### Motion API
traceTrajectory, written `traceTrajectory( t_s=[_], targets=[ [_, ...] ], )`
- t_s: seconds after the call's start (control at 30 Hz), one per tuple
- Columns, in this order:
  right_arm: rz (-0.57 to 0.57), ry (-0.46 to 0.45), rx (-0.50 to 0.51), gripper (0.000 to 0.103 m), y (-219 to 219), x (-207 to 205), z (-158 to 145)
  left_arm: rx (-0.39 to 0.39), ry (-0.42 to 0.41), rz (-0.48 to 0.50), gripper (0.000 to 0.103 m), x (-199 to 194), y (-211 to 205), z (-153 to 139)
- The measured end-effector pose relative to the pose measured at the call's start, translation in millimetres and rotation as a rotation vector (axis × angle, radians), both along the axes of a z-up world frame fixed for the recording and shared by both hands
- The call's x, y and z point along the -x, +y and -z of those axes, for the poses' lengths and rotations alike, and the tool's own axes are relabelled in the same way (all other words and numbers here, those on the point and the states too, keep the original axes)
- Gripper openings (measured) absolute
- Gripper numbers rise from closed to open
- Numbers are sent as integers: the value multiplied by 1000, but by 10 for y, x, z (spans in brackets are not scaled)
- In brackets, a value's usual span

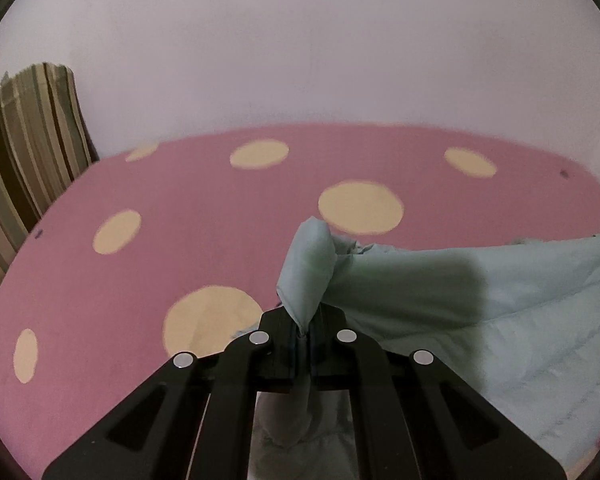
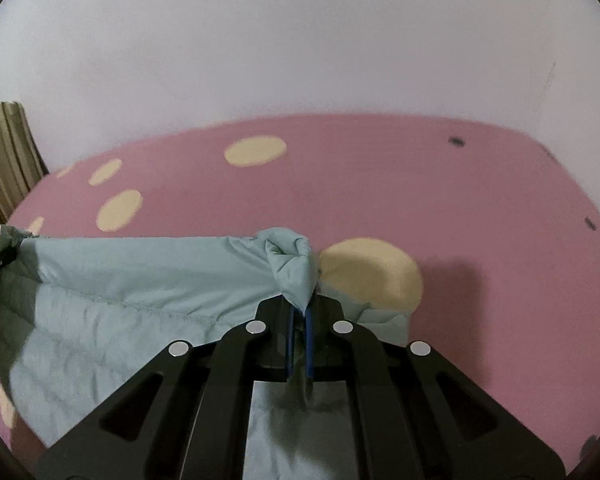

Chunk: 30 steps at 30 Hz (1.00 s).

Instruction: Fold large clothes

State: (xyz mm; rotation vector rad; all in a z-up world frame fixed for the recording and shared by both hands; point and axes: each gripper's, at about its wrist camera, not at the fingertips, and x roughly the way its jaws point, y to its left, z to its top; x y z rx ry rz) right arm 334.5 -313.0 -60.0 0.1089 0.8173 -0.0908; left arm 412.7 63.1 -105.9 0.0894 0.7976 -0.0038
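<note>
A pale blue-green quilted garment hangs stretched between my two grippers above a pink bed sheet with cream dots. My left gripper is shut on one bunched corner of the garment, which sticks up past the fingers. In the right wrist view the garment spreads to the left, and my right gripper is shut on its other bunched corner. The left gripper's tip shows at the far left edge, holding the garment's far end.
The pink dotted sheet covers the bed up to a plain pale wall. A striped green and beige pillow or cushion leans at the left end of the bed.
</note>
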Motion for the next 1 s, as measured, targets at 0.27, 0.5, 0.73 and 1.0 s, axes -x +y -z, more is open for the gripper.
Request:
traceTrajectory(
  t_s=[0.27,0.5,0.73,1.0],
  targets=[
    [13,117,24,6,4,-297,671,-20,94,-25,4,-288,19,634],
    [22,124,20,5,11,-306,899,-19,98,-35,4,-324,16,834],
    [36,103,13,14,82,-240,586,15,85,-86,8,-144,83,460],
    [-90,17,-56,29,822,-199,234,131,11,32,35,159,-569,80]
  ],
)
